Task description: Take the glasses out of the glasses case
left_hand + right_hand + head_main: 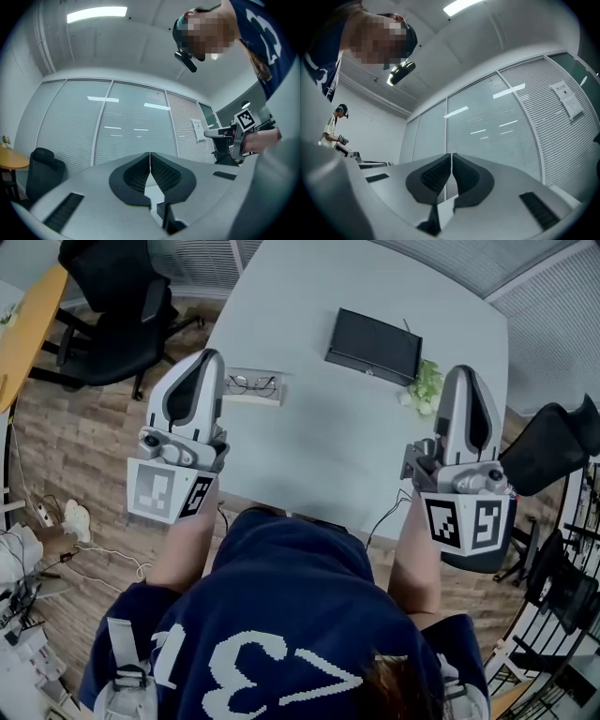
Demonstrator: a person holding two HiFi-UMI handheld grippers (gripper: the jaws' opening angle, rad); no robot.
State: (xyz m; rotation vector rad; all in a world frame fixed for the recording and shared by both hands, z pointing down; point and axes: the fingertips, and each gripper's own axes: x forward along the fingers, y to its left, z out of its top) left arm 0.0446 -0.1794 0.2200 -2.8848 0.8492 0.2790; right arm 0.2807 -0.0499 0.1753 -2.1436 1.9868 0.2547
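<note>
We look steeply down on the table [319, 427] from overhead; our gripper views both tilt up at the glass wall [122, 126].

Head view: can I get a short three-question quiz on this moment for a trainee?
1. True or false: the left tool holds the glasses.
2. Which thing on the table lies nearest the left tool? A glasses; B black box; C green sprig.
3. Fill in: the right tool's jaws are ____, with nothing between them.

Key: 1 false, as the glasses lie on the table apart from it; 2 A; 3 shut.
</note>
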